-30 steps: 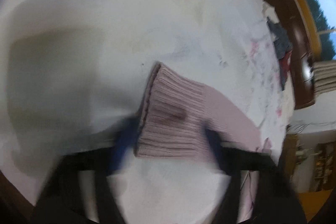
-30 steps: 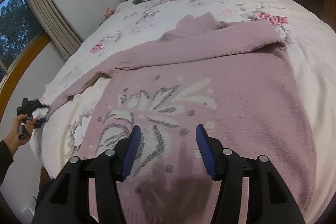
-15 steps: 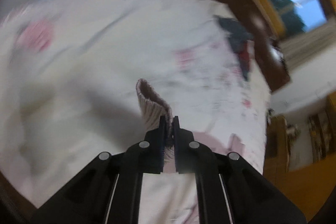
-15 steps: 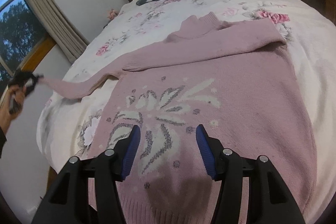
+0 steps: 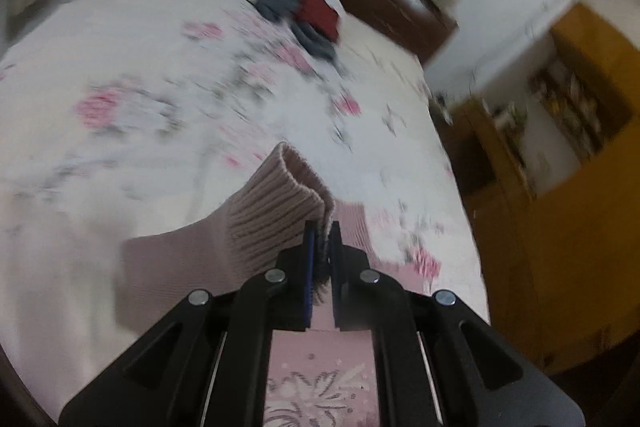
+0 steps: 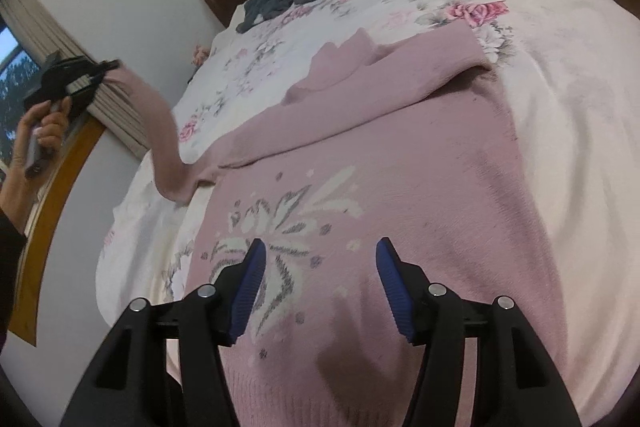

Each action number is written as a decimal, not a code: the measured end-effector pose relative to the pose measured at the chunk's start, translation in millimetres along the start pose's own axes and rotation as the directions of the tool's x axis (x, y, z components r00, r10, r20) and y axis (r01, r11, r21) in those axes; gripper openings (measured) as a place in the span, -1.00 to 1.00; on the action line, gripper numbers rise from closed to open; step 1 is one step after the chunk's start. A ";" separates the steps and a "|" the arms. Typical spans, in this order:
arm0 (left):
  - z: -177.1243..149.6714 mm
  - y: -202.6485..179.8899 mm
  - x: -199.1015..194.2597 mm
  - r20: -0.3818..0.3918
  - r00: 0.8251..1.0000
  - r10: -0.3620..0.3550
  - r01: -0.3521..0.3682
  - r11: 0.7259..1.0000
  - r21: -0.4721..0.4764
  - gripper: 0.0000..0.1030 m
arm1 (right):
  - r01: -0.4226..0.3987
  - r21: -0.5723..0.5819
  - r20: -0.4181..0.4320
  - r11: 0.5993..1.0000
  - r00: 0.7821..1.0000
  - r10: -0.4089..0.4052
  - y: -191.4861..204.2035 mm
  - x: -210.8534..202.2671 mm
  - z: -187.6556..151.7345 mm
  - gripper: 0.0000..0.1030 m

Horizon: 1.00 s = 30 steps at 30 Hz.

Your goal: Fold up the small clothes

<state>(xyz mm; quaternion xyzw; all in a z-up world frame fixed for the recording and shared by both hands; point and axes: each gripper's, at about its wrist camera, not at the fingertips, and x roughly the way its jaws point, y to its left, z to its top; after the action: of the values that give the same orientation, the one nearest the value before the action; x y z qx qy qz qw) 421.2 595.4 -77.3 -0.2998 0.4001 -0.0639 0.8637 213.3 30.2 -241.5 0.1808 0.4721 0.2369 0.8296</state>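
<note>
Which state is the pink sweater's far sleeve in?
Folded: the far sleeve lies across the pink sweater. The left hand-held gripper holds the other cuff.

No legible text, label, brand, number or sign is visible on any surface in either view.

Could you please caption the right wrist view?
Open right gripper hovers over pink sweater; left gripper lifts its sleeve.
</note>
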 end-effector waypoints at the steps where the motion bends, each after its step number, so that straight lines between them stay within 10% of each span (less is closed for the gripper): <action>1: -14.2 -21.4 39.9 -0.052 0.999 0.007 -0.005 0.999 0.042 -0.91 | -0.001 0.008 0.000 1.000 1.000 0.001 -4.0 -0.3 2.4 0.14; 9: -96.6 -57.1 210.2 -0.294 0.952 0.080 -0.023 0.981 0.191 -0.91 | 0.013 0.064 -0.005 0.998 1.000 -0.013 -38.3 0.9 21.2 0.14; 14: -141.7 -45.3 269.3 -0.389 0.921 0.011 0.052 0.987 0.150 -0.54 | -0.009 0.105 -0.030 0.994 0.999 0.012 -51.8 6.1 43.3 0.17; 19: -154.6 -8.2 205.2 -0.173 0.982 -0.079 0.089 0.994 0.055 0.62 | -0.144 0.224 -0.092 0.964 0.981 0.168 -63.0 37.8 94.3 0.33; 25: -186.9 66.7 123.7 0.089 0.982 -0.165 0.174 0.980 -0.097 0.73 | -0.249 0.331 -0.241 0.910 0.910 0.337 -44.2 150.1 165.9 0.29; 30: -188.1 123.6 105.9 0.211 0.949 -0.236 0.286 0.926 -0.247 0.75 | -0.072 0.324 -0.389 0.944 0.899 0.202 -33.7 230.4 188.6 0.15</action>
<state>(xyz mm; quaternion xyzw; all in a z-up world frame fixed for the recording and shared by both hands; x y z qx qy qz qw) 339.1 570.9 -310.8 -0.4716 0.2831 -0.0958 0.8296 486.6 118.0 -327.7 0.2834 0.6545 0.2535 0.6535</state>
